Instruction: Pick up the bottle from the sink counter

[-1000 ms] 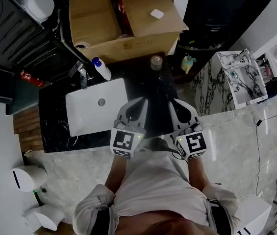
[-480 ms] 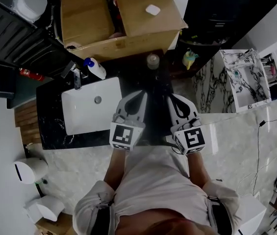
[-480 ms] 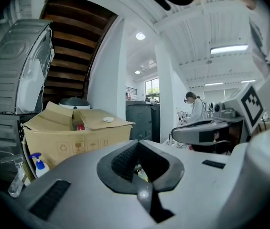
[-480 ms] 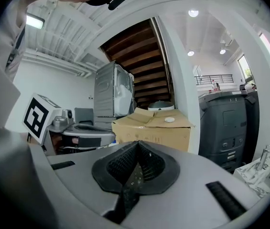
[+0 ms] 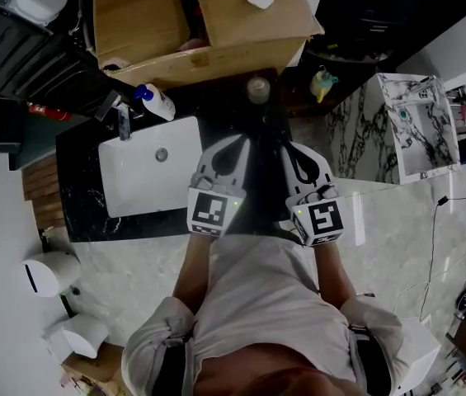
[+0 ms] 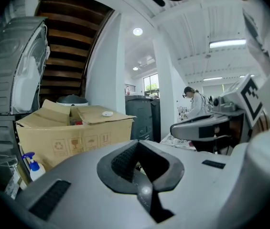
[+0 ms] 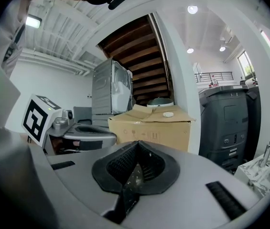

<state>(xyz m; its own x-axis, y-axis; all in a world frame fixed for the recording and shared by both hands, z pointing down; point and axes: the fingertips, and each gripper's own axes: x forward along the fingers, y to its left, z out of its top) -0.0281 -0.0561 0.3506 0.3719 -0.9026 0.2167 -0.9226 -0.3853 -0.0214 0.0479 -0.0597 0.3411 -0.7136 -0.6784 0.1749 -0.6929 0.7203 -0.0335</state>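
Since both of my grippers are clamped shut on nothing, the first thing this reach calls for is opening one of them. My left gripper (image 5: 233,148) and right gripper (image 5: 294,152) sit side by side, pointing across the dark counter (image 5: 84,217) toward the cardboard box (image 5: 142,23). The bottle (image 5: 155,101), white with a blue pump top, stands ahead and well to the left of my left gripper. It is past the far corner of the white basin (image 5: 138,188) and just beside the tap (image 5: 123,122). In the left gripper view it sits low at the left edge. I judge the left gripper the natural one to use. I would swing it leftward over the basin, spread the jaws wide before arriving, and close on the body below the pump, keeping clear of the tap. A small round-topped container (image 5: 257,89) stands straight ahead between my two grippers; what it is I cannot tell.
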